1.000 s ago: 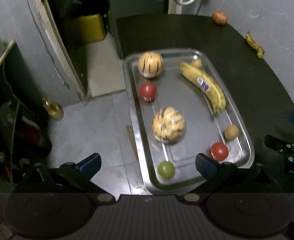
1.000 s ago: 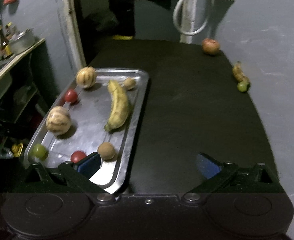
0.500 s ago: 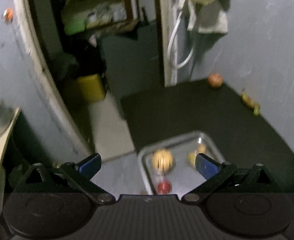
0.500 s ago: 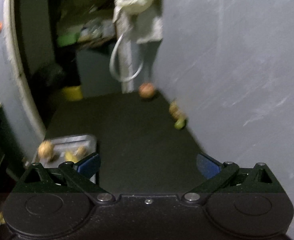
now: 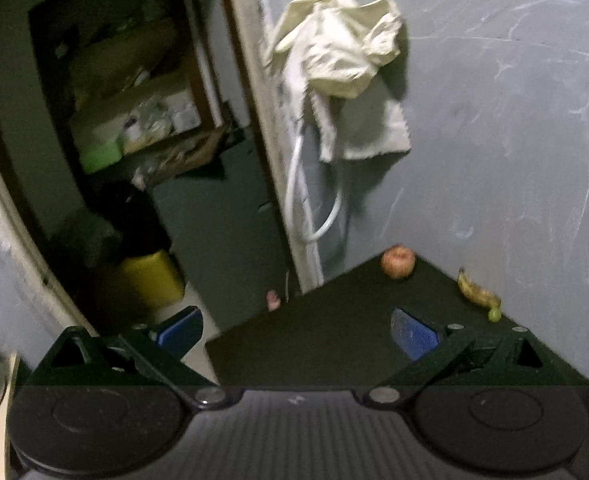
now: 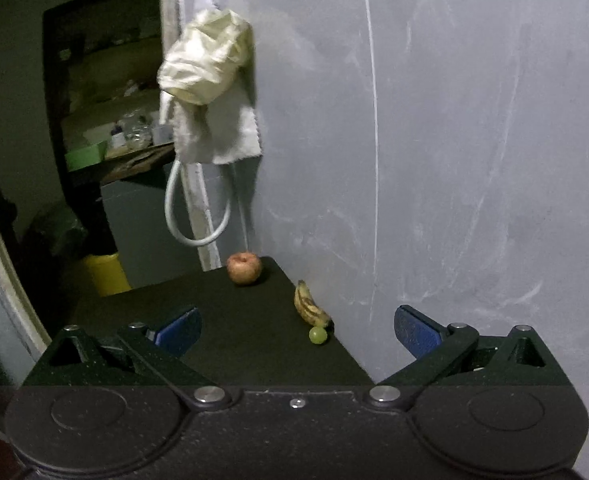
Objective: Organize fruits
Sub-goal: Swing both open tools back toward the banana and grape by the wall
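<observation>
Both claws (jaws apart, empty) have tilted up, tray gone; dark table (image 6: 234, 332), grey wall (image 6: 474, 160).

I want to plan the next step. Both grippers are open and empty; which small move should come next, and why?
Probably lower the right gripper toward the green grape beside the small banana: it is the nearest loose fruit on the black table, and the jaws hold nothing.

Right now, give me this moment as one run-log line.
left gripper: open, empty | right gripper: open, empty | on dark table: reddish apple, spotted yellow banana, small green fruit | tray: not in view
</observation>
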### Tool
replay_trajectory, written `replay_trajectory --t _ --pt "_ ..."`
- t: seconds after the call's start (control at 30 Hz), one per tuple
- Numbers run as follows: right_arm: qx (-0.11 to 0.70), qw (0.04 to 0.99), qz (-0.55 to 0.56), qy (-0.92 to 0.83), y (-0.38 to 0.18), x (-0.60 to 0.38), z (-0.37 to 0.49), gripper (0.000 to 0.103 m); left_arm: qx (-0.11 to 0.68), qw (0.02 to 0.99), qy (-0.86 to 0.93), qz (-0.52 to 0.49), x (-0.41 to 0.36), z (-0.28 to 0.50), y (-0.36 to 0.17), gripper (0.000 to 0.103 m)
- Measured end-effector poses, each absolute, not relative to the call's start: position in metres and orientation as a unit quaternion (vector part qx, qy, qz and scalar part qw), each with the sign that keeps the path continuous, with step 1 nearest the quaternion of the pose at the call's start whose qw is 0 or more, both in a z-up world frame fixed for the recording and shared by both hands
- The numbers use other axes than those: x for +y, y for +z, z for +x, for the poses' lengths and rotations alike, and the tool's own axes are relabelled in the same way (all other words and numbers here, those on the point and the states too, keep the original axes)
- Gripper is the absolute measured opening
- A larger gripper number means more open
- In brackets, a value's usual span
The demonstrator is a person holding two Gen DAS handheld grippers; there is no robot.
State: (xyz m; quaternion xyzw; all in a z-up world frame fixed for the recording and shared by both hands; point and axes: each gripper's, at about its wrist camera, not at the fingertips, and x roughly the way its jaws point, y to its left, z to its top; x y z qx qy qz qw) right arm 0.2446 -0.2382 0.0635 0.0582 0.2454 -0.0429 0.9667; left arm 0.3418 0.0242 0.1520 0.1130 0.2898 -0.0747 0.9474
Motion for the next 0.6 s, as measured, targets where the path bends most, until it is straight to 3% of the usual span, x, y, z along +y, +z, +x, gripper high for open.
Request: replay_trajectory --t 0.43,0.6 --pt "0.326 0.938 0.094 -0.066 -0.037 -0.247 0.324 0.102 0.385 0.906 -0.157 0.085 -0.069 0.469 0.064 0.102" --pt "0.340 0.932 0.097 -0.074 -0.068 -0.246 0.351 0.096 0.403 0.893 -0.185 0.069 -0.100 0.502 0.031 0.102"
